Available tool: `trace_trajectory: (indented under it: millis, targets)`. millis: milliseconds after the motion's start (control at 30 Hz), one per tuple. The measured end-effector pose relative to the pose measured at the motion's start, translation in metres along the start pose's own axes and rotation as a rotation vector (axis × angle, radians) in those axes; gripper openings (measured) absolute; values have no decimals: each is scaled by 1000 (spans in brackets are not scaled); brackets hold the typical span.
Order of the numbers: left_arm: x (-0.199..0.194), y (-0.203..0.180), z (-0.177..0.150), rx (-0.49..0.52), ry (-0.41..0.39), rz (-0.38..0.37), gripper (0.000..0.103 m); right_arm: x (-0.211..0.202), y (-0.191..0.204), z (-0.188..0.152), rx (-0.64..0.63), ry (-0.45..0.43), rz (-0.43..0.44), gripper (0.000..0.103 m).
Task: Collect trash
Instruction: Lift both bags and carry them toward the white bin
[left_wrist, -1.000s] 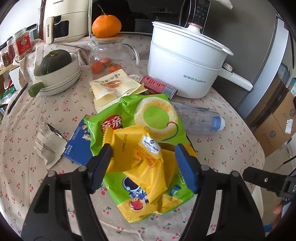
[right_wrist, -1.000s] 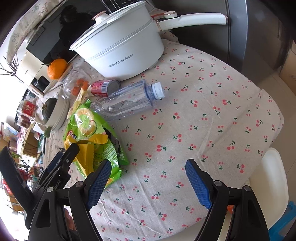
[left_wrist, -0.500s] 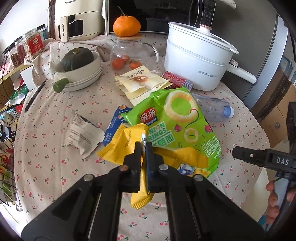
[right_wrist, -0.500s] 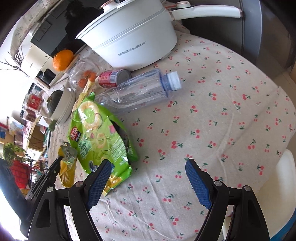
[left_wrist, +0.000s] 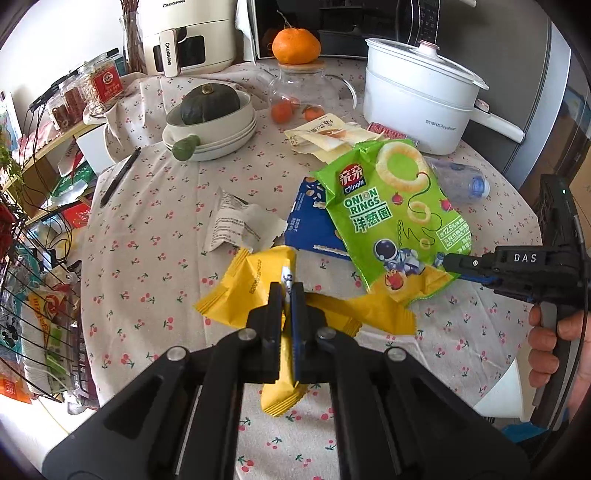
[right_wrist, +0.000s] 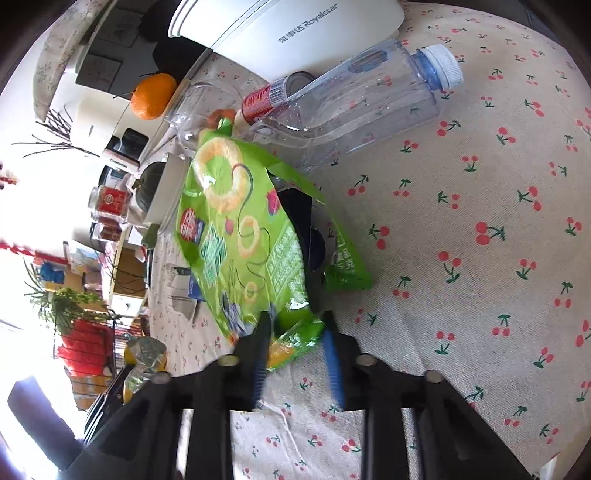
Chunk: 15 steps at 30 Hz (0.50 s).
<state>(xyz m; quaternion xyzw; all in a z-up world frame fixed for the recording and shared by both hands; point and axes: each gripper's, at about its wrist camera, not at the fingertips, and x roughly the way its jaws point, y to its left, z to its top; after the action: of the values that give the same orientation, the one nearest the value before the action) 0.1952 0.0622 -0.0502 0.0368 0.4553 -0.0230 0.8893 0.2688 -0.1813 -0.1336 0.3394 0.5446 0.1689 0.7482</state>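
Observation:
My left gripper (left_wrist: 287, 295) is shut on a yellow snack wrapper (left_wrist: 255, 284) and holds it above the cherry-print tablecloth. My right gripper (right_wrist: 295, 332) has its fingers around the lower corner of a green onion-rings bag (right_wrist: 236, 229), narrowed but with a gap showing; it shows in the left wrist view (left_wrist: 454, 264) at the same corner of the bag (left_wrist: 391, 206). A second yellow wrapper (left_wrist: 369, 314), a blue packet (left_wrist: 310, 225), a white crumpled wrapper (left_wrist: 240, 225), a clear plastic bottle (right_wrist: 354, 103) and a red can (right_wrist: 266, 98) lie on the table.
A white electric pot (left_wrist: 417, 99) stands at the back right. A bowl stack with a dark squash (left_wrist: 210, 122) and a glass jug topped by an orange (left_wrist: 299, 85) stand behind. A beige pouch (left_wrist: 325, 136) lies near the jug. A wire rack (left_wrist: 40, 314) stands off the table's left edge.
My left gripper closed on the yellow wrapper and lifted it back toward me. My right gripper moved left to the green bag and narrowed its jaws around the bag's corner.

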Motion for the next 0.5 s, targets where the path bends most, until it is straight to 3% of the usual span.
trace_trajectory:
  millis: [133,500]
  targets:
    - [-9,-7,-5,59,-22,34,5,-12,10,-5,-51,-16,23,7]
    - [-40,-38,-16,129,-90,2,5,-99,22,-19,-174,-70,17,5]
